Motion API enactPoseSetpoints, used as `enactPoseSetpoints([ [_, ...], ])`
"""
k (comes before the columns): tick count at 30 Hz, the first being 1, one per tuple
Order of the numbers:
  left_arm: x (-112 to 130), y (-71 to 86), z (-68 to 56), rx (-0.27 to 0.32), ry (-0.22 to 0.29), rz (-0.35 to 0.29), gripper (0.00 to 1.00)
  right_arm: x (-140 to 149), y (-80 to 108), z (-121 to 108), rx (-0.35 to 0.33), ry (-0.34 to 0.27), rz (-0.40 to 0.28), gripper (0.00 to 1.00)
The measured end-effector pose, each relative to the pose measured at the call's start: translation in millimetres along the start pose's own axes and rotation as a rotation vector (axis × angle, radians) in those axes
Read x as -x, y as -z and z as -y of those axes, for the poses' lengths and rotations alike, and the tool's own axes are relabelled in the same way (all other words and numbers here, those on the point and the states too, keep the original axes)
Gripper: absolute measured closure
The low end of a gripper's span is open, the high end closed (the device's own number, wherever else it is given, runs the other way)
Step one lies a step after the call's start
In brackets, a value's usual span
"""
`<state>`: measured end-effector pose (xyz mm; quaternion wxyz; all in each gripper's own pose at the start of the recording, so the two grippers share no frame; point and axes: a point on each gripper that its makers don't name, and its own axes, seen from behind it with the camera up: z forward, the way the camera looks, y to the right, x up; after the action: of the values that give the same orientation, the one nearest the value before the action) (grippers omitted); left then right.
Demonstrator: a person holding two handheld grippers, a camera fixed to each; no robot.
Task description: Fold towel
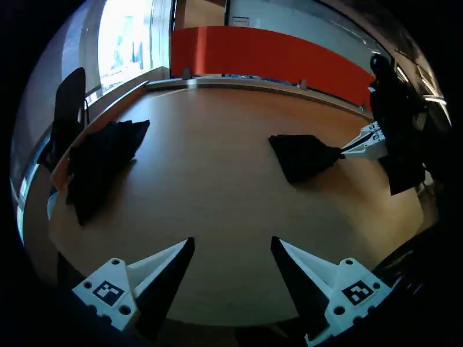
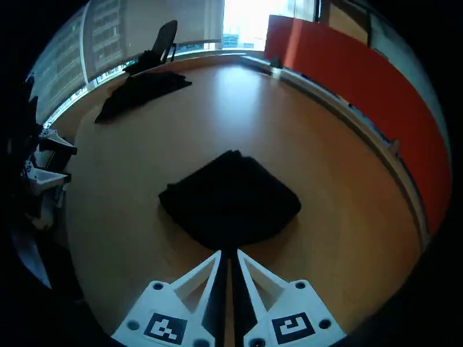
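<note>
A folded black towel (image 2: pixel 231 199) lies on the wooden table (image 2: pixel 324 191), with a second sight of this towel (image 1: pixel 301 156) at centre right in the left gripper view. My right gripper (image 2: pixel 228 255) has its fingers drawn together at the towel's near edge, where the cloth runs to a point, so it is shut on that edge. From the left gripper view, the right gripper (image 1: pixel 346 149) meets the towel's right corner. My left gripper (image 1: pixel 231 248) hovers open over bare table (image 1: pixel 220 191), holding nothing. The left gripper (image 2: pixel 62 161) also appears at the far left of the right gripper view.
A loose heap of dark cloth (image 1: pixel 101 159) lies at the table's left edge, also seen as a heap (image 2: pixel 139 89) far back. A dark chair (image 1: pixel 69 110) stands beyond it. A red partition (image 1: pixel 272 55) lines the far side. A person in dark clothes (image 1: pixel 399 121) stands right.
</note>
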<state>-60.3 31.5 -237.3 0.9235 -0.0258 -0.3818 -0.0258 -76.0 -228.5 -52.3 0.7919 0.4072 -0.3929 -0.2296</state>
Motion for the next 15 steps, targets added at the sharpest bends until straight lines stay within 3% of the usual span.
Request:
enactPoseSetpoints([
  [6, -12.1, -0.8, -5.5, 0.017, -0.016, -0.024, 0.02, -46.9, 20.9, -13.9, 0.0, 0.008, -0.068, 0.96],
  [15, -26.5, 0.6, -13.6, 0.044, -0.04, -0.056, 0.02, -102.3, 63.6, -35.4, 0.041, 0.068, -0.159, 0.96],
])
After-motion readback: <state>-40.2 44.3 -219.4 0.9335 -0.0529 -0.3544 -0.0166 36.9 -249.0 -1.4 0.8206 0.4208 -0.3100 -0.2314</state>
